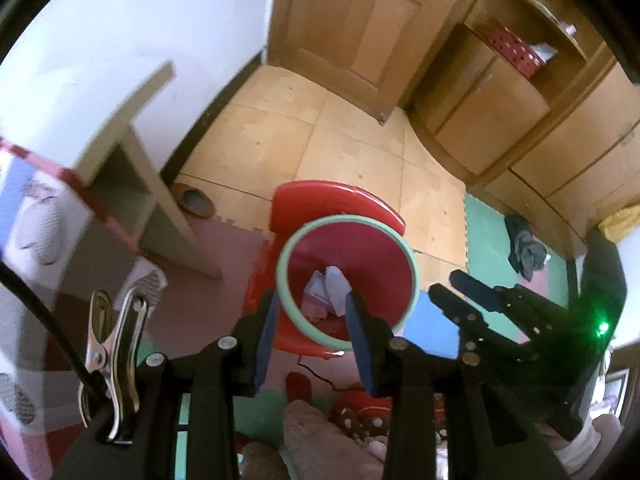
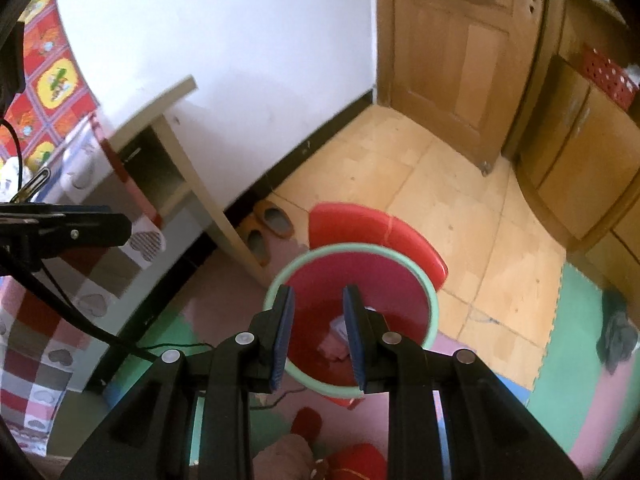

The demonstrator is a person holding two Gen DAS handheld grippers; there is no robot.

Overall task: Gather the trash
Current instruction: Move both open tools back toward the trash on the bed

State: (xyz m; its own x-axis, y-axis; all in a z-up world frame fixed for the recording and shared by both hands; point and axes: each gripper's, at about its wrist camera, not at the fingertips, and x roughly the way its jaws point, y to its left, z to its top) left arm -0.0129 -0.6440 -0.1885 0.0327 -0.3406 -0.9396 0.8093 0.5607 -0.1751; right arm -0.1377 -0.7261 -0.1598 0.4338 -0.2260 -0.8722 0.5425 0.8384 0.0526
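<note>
Bin: your red wastebasket [image 1: 352,264] with the mint rim sits straight below both tools on the foam mat [image 2: 580,360] | Trash: crumpled paper [image 1: 328,288] lies at its bottom | Left gripper [image 1: 312,312]: jaws parted, nothing between | Right gripper [image 2: 318,312]: same, empty | Nearer: neither; remaining litter isn't visible.

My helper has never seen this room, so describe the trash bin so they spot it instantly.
Start at the wooden door and come forward over the tan floor tiles to the foam mats. The trash bin stands there: a round red bucket, the only thing with a mint-green rim, crumpled paper inside.
</note>
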